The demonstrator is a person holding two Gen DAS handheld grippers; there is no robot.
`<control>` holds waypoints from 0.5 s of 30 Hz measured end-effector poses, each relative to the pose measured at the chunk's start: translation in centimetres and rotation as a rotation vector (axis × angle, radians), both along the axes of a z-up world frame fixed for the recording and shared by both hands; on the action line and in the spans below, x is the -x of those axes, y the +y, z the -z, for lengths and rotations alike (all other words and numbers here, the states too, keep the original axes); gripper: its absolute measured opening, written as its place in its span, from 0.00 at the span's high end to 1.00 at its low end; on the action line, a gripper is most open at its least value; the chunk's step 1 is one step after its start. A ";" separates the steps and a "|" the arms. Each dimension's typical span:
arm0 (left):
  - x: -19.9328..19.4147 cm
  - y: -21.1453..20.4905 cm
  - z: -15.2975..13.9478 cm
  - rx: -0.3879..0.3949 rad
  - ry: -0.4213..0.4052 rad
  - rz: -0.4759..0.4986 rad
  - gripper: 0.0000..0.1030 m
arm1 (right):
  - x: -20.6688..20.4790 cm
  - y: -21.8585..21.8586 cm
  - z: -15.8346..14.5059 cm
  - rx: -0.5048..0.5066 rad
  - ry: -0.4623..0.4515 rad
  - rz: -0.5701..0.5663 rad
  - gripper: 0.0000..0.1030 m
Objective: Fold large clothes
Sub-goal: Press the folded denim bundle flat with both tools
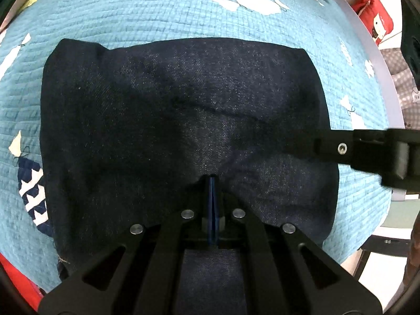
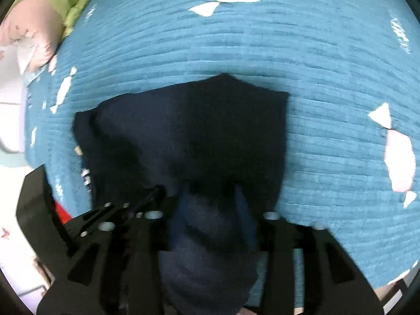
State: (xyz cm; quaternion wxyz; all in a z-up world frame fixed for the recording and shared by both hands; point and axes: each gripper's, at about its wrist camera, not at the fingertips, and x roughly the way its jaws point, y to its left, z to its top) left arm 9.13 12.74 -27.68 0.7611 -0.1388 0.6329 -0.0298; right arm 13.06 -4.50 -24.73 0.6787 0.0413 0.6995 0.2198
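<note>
Dark denim garment [image 1: 183, 120] lies folded into a compact block mid-quilt [image 1: 157, 13], so most folding looks done. Left gripper [image 1: 213, 183], at six o'clock, is closed on nothing visible; right gripper [image 2: 212, 191] stands parted over the cloth's near edge.

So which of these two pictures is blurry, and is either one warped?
Left wrist view: sharp, weave visible on the dark denim. Right wrist view: smeared by motion blur, quilt lines streaked. Both: fisheye bulge, blue quilt curves like a dome, dark corners.
</note>
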 end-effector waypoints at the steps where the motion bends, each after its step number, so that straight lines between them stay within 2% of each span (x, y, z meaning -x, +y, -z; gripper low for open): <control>1: 0.0 0.0 0.1 0.005 0.004 -0.003 0.98 | 0.1 0.4 0.1 0.014 -0.008 -0.007 0.46; 2: -0.1 0.1 0.1 0.008 0.006 -0.005 0.98 | 0.3 1.2 0.2 0.039 -0.025 -0.026 0.40; 3: -0.1 0.1 0.2 0.009 0.003 -0.002 0.98 | 0.5 1.9 0.3 0.049 -0.036 -0.047 0.29; 4: -0.1 0.5 0.2 0.030 0.002 -0.016 0.98 | 0.7 2.5 0.6 0.084 -0.057 -0.071 0.26; 6: 0.0 1.7 0.5 0.090 0.011 -0.033 0.97 | 1.1 3.8 1.3 0.117 -0.087 -0.110 0.08; 8: -0.1 2.5 0.9 0.139 0.025 -0.050 0.97 | 1.6 4.7 1.6 0.175 -0.121 -0.124 0.06; 10: -0.1 2.2 1.1 0.143 0.027 -0.051 0.97 | 2.0 5.2 1.5 0.213 -0.145 -0.131 0.06; 13: -0.1 2.2 0.9 0.142 0.022 -0.045 0.97 | 1.8 4.3 0.6 0.194 -0.129 -0.120 0.14; 15: -0.2 2.4 0.9 0.151 0.025 -0.050 0.97 | 1.5 3.0 -0.4 0.203 -0.122 -0.088 0.48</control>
